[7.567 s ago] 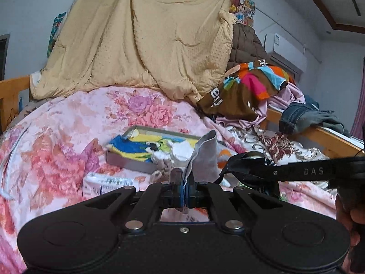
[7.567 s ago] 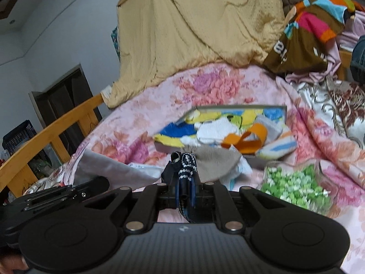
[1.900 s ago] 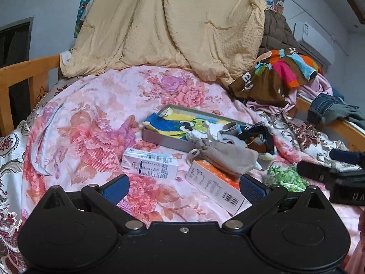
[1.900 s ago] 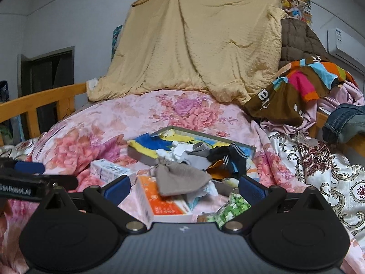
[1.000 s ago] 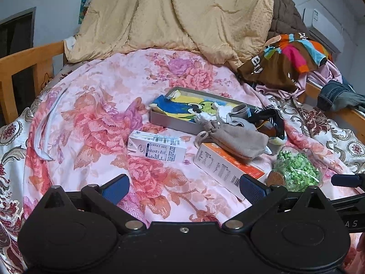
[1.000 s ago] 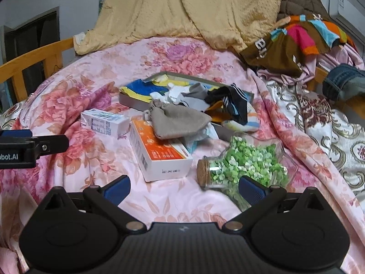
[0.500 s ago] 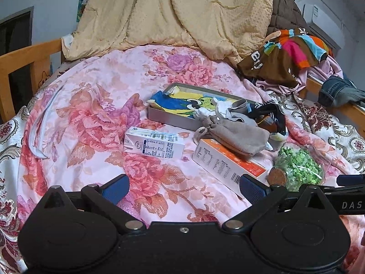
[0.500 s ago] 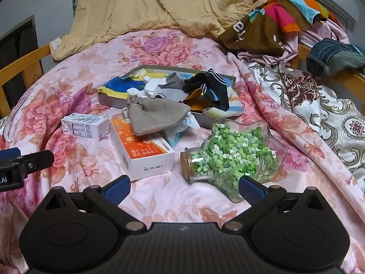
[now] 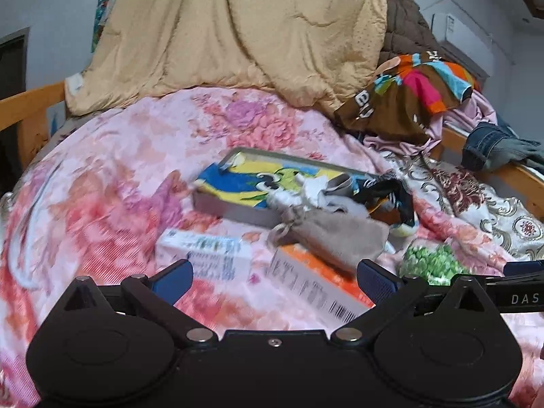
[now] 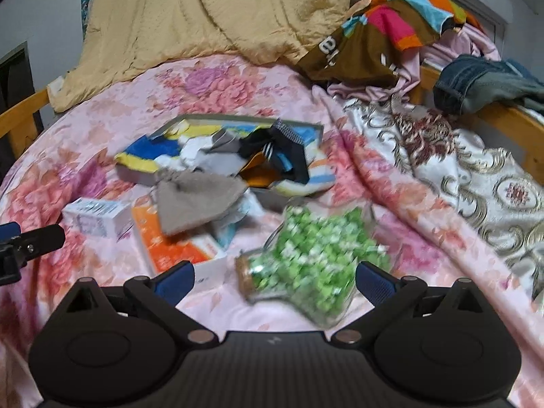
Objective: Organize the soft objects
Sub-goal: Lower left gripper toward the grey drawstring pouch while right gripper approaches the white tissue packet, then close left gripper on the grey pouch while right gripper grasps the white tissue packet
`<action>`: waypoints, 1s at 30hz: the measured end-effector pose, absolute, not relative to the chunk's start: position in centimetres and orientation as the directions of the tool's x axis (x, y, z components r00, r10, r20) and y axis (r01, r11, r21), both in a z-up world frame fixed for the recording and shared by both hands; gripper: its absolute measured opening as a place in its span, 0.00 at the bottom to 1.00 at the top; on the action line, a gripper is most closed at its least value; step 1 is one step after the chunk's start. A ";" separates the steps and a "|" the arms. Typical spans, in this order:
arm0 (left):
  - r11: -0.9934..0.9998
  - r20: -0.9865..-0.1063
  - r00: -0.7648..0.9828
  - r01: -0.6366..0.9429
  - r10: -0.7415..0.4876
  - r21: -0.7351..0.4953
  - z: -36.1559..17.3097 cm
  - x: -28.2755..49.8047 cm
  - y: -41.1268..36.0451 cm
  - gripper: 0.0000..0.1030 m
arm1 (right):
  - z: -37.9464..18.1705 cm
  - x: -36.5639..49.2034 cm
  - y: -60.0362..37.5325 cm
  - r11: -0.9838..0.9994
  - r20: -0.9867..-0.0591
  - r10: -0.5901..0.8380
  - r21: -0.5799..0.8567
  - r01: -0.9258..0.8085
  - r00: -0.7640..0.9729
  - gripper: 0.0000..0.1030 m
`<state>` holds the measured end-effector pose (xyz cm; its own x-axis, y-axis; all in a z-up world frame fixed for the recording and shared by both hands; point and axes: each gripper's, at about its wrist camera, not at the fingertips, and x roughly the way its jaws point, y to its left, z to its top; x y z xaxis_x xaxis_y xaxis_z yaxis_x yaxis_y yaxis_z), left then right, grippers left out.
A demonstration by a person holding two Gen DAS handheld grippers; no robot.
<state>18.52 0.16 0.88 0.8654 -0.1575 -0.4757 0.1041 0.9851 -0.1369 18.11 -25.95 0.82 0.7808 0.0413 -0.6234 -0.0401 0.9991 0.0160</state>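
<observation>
Since half a second ago both cameras have pushed in nearer to the clutter on the bed, so the boxes and jar sit lower and larger, and both views are now smeared by motion. The left gripper (image 9: 274, 277) stands wide apart with nothing between its blue pads, above the floral pink quilt (image 9: 112, 183); the right gripper (image 10: 274, 278) is spread just as wide and empty, hovering over the glass jar of green bits (image 10: 312, 255), which lies on its side with its cork toward the left. Left of the jar an orange and white box (image 10: 170, 248) lies flat, and a grey drawstring pouch (image 10: 197, 200) rests partly on its far end, touching it. Left again lies a small white carton (image 10: 97, 217). Beyond the pouch sits the shallow tray with a cartoon print (image 9: 238, 183), and the soft things are heaped at its right end: white and grey socks (image 10: 217, 154), and a black striped sock (image 10: 282, 153) draped over an orange piece. A tan comforter (image 9: 238, 34) hangs at the far side, a colourful striped garment (image 9: 418, 98) lies far right, and jeans (image 10: 482, 81) rest on the wooden bed rail (image 10: 510, 125).
</observation>
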 end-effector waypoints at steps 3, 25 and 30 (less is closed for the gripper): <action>0.981 -0.453 0.873 0.128 -0.183 -0.149 0.8 19.7 -0.1 0.99 | 1.1 19.5 -26.3 0.997 -0.619 0.049 -0.012 -0.072 0.784 1.00; 0.838 -0.452 0.708 0.486 -0.543 -0.246 -3.2 29.7 -2.2 0.99 | 0.5 27.2 -26.6 0.896 -0.536 0.227 -0.212 -0.389 0.813 1.00; 0.830 -0.511 0.665 0.513 -0.545 -0.219 -4.1 30.8 -3.7 0.94 | -0.4 27.8 -26.4 0.891 -0.566 0.233 -0.200 -0.406 0.791 0.92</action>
<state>30.78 -3.75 -4.05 0.6649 -0.5451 -0.5106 0.5128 0.8302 -0.2185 27.81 -26.44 -0.41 0.7907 0.2334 -0.5659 -0.4065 0.8914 -0.2003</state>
